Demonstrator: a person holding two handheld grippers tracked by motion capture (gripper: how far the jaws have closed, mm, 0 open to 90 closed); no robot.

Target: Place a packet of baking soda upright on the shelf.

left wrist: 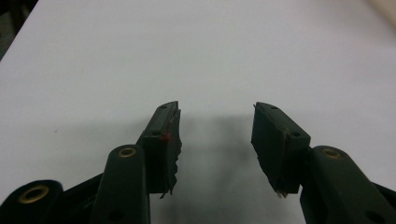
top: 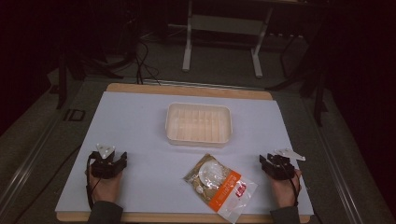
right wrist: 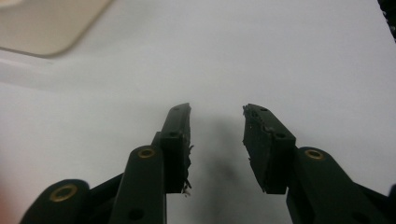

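Both hands resting near table edge. Left gripper [top: 111,160] at 8 o'clock, jaws apart, nothing between, bare white sheet [left wrist: 196,56] ahead. Right gripper [top: 273,162] at 4 o'clock, jaws parted too, empty. Snack packet [top: 219,186] lies flat at 6 o'clock, between my grippers, nearer right one. Cream tray [top: 198,123] sits at centre, just beyond packet. My read: packet light, crinkly, slippery film, contents likely brittle. Best pinch flat sealed edge, clear corner toward right gripper, gentle squeeze.
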